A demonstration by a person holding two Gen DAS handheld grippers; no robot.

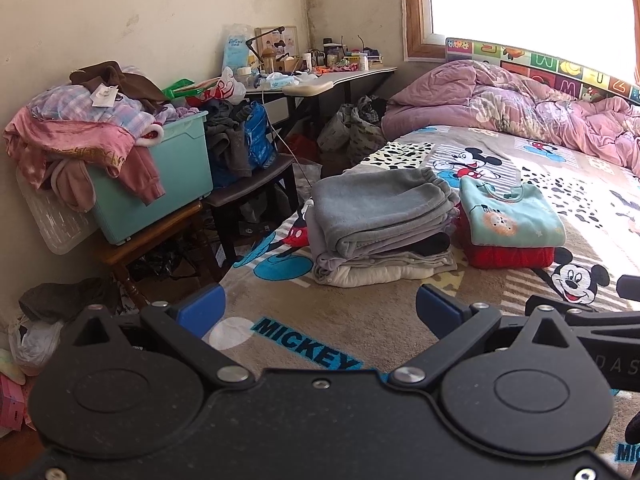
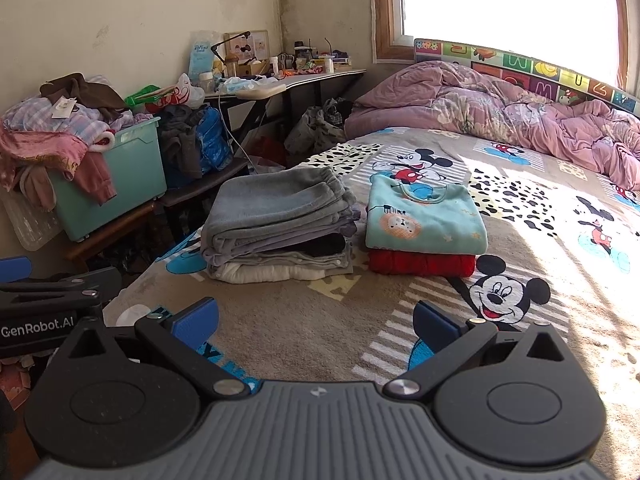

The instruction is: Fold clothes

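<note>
Two folded piles lie on the Mickey Mouse blanket (image 1: pixel 360 320) (image 2: pixel 320 320) that covers the bed. The left pile (image 1: pixel 380 224) (image 2: pixel 280 224) has grey trousers on top of grey, black and white garments. The right pile is a mint sweater (image 1: pixel 512 216) (image 2: pixel 424 216) on a red garment (image 1: pixel 512 258) (image 2: pixel 420 264). My left gripper (image 1: pixel 320 312) is open above the blanket, short of the piles, and holds nothing. My right gripper (image 2: pixel 316 320) is open too, empty, beside the left one. Each gripper shows at the edge of the other's view.
A teal bin (image 1: pixel 160 184) (image 2: pixel 108 192) overflowing with unfolded clothes stands on a wooden stool left of the bed. A chair with dark clothes (image 1: pixel 236 148), a cluttered desk (image 1: pixel 332 76) and a crumpled pink duvet (image 1: pixel 520 108) (image 2: pixel 500 108) lie beyond. A bright window (image 2: pixel 508 4) is behind.
</note>
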